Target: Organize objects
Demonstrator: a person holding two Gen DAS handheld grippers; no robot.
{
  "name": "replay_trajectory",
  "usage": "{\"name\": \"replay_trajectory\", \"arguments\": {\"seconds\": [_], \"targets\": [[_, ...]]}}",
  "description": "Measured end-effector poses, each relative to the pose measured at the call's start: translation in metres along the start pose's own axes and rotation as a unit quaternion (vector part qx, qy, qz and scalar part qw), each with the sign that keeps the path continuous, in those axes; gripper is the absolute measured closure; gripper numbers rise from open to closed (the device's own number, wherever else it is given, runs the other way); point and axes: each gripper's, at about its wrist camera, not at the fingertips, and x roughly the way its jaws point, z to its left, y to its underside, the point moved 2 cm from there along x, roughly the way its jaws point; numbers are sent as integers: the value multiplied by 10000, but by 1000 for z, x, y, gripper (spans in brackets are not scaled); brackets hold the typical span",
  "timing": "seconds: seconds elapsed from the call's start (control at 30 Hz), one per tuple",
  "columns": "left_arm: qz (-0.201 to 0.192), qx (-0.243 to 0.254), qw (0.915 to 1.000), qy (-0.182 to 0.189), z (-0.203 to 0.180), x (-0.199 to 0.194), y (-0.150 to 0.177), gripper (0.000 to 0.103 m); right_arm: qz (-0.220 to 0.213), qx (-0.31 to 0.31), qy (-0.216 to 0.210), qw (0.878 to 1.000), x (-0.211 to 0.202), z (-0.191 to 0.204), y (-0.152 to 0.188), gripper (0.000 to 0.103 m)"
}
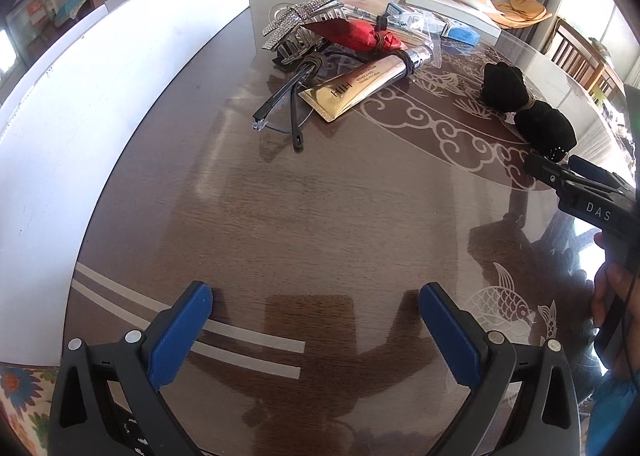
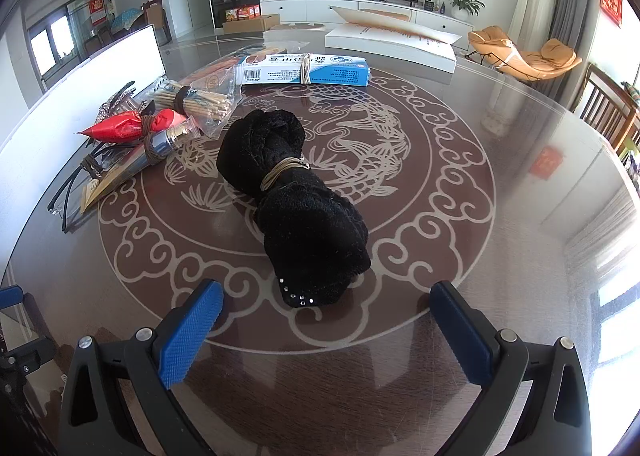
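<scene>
Being approached by the right gripper (image 2: 326, 320), fingers spread wide and empty: black bundle (image 2: 296, 208), lying mid-tabletop (image 2: 500, 256). Left gripper (image 1: 316, 322) likewise parted, empty. Next move judged: closing on the bundle's near end.

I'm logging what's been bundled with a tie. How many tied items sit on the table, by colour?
Black cloth bundle: 1
Red packet: 1
Gold tube: 1
Blue-and-white box: 1
Tan sticks pack: 1
Total: 5
</scene>
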Motion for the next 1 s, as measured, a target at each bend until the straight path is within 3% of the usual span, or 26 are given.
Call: {"name": "replay_trajectory", "arguments": {"seconds": [0.67,1.0], "targets": [[2,5,10000,-15,-1,2,0,0,0,0,1,10000,0,0,0,0],[-121,-167,9991,368,3,-3,-2,0,0,0,1,10000,0,0,0,0]]}}
